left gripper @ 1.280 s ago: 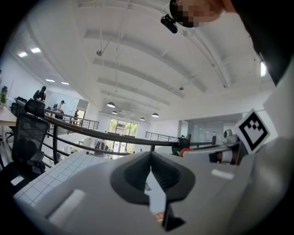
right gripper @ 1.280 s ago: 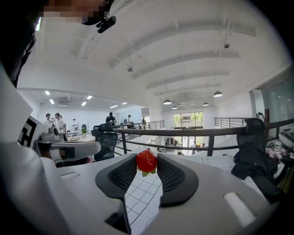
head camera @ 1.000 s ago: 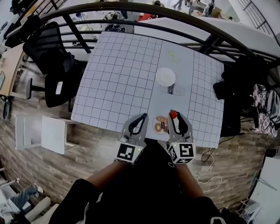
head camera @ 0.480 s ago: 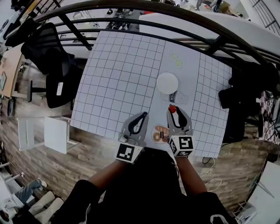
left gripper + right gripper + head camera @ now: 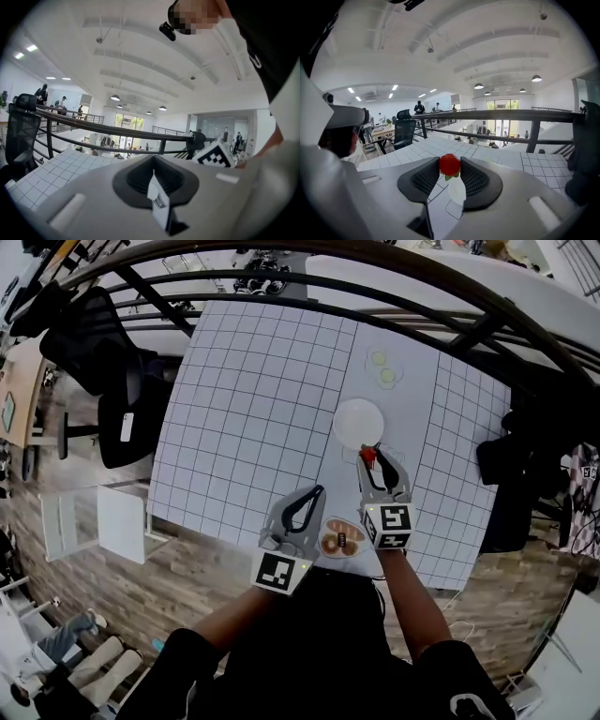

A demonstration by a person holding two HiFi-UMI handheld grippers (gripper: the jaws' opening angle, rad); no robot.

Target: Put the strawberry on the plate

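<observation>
A red strawberry (image 5: pixel 368 455) (image 5: pixel 449 164) is pinched between the tips of my right gripper (image 5: pixel 369 458) (image 5: pixel 450 167), held above the table. The white round plate (image 5: pixel 356 422) lies just beyond it on the grey strip of the table; the strawberry hangs at the plate's near rim. Through the jaws in the right gripper view, the plate (image 5: pixel 457 191) shows pale below the fruit. My left gripper (image 5: pixel 316 492) (image 5: pixel 153 174) rests shut and empty at the table's near edge, to the left of the right one.
A small dish of brown pastries (image 5: pixel 340 537) sits at the near edge between the grippers. A clear dish with green-yellow slices (image 5: pixel 382 369) lies beyond the plate. The checked table (image 5: pixel 253 399) borders a black railing (image 5: pixel 281 282); a black office chair (image 5: pixel 98 343) stands left.
My right gripper has carried the strawberry forward from beside the pastry dish to the plate's near rim. The left gripper has stayed at the table's near edge.
</observation>
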